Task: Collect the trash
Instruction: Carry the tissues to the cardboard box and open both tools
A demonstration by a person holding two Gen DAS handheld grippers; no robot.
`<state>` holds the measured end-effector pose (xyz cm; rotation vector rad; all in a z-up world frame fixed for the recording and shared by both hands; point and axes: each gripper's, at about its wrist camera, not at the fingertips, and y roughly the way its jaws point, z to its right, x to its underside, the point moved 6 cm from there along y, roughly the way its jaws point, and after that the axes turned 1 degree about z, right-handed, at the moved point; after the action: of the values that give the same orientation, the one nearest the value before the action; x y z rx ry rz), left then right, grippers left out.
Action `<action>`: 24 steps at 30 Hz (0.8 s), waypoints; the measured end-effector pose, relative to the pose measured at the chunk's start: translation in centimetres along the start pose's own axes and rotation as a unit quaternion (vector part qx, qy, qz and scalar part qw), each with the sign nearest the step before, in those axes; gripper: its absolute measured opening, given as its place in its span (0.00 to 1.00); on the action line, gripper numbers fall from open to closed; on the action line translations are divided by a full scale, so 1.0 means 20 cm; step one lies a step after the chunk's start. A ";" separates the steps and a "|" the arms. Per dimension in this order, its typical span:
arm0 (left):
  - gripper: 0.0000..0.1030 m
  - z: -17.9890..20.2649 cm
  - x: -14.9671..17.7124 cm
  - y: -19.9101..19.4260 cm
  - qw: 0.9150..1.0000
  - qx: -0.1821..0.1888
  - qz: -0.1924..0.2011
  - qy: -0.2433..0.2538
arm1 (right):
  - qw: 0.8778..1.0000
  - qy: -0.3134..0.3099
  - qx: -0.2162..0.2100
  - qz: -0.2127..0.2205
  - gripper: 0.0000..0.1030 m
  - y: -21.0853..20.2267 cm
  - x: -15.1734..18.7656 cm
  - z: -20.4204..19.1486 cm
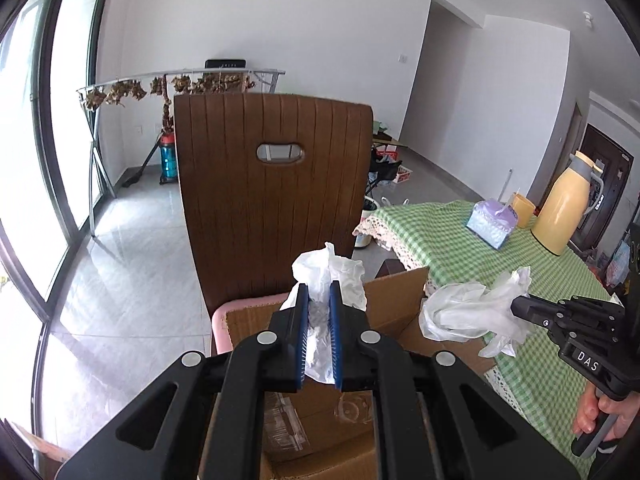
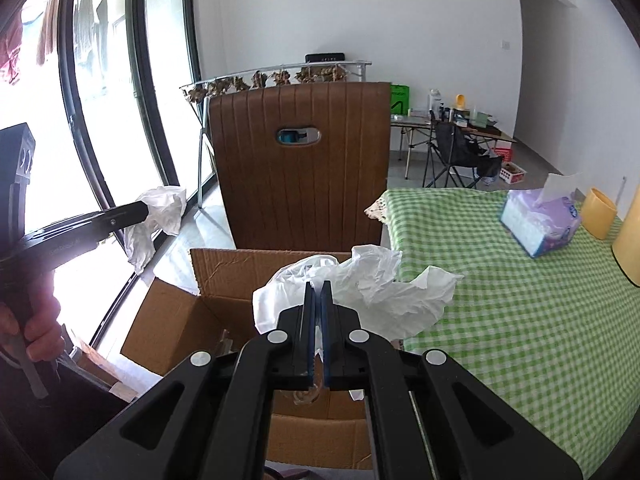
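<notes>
The left claw point(image 1: 319, 292) is clenched on a crumpled white tissue wad point(image 1: 336, 276), whose loose end sticks up beyond the blue pads, directly above the open brown cardboard box point(image 1: 396, 300) that sits below the claw on a pink-cushioned seat. Ahead of it rises the brown ribbed chair back with an oval handle slot point(image 1: 276, 184).

The right claw point(image 2: 319, 292) is clamped nearly flat on a second crumpled white paper-and-plastic wad point(image 2: 384, 284) — this one spreads forward and to the right of the pads, over the box's near corner and the edge of the worktop point(image 2: 500, 320). The worktop, covered in a green-and-white checked cloth with lace trim, extends to the right of both claws; farther along it stand a purple tissue box point(image 2: 538, 224), an orange cup point(image 2: 598, 214) and a yellow thermos jug point(image 1: 566, 204).

Beyond the chair, the room has white walls, grey glossy floor tiles, tall dark-framed windows to the left and a metal drying rack hung with brown dried items point(image 1: 168, 86) — a folding table with clutter stands farther back.
</notes>
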<state>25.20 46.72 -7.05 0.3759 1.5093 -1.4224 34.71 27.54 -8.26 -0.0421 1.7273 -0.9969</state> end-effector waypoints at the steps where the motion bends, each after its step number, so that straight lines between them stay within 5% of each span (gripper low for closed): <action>1: 0.07 -0.02 0.03 0.04 1.000 0.004 -0.017 -0.009 | 1.000 -0.006 0.002 -0.014 0.03 0.04 0.02 -0.02; 4: 0.07 0.00 0.17 0.19 0.995 0.042 -0.087 -0.021 | 0.996 -0.037 0.013 -0.076 0.03 0.21 0.13 -0.07; 9: 0.07 0.03 0.50 0.44 0.978 0.041 -0.202 -0.023 | 0.983 -0.085 0.038 -0.156 0.03 0.39 0.34 -0.13; 16: 0.10 0.07 0.68 0.58 0.969 0.030 -0.247 0.002 | 0.967 -0.120 0.064 -0.214 0.03 0.56 0.51 -0.12; 19: 0.24 0.08 0.73 0.60 0.963 0.031 -0.269 0.004 | 0.964 -0.120 0.068 -0.228 0.03 0.60 0.56 -0.10; 21: 0.45 0.09 0.71 0.63 0.961 0.031 -0.276 -0.001 | 0.963 -0.120 0.065 -0.234 0.04 0.62 0.58 -0.10; 22: 0.47 0.09 0.70 0.62 0.962 0.028 -0.272 -0.001 | 0.961 -0.121 0.066 -0.238 0.17 0.64 0.57 -0.10; 23: 0.50 0.08 0.70 0.62 0.963 0.028 -0.269 -0.001 | 0.961 -0.124 0.071 -0.237 0.45 0.64 0.57 -0.10; 24: 0.55 0.08 0.69 0.62 0.963 0.027 -0.267 -0.004 | 0.963 -0.127 0.076 -0.226 0.58 0.64 0.56 -0.10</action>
<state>29.00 43.29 -24.87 -0.0144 1.6395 -1.8801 34.04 31.56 -24.80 -0.4635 1.4269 -1.3884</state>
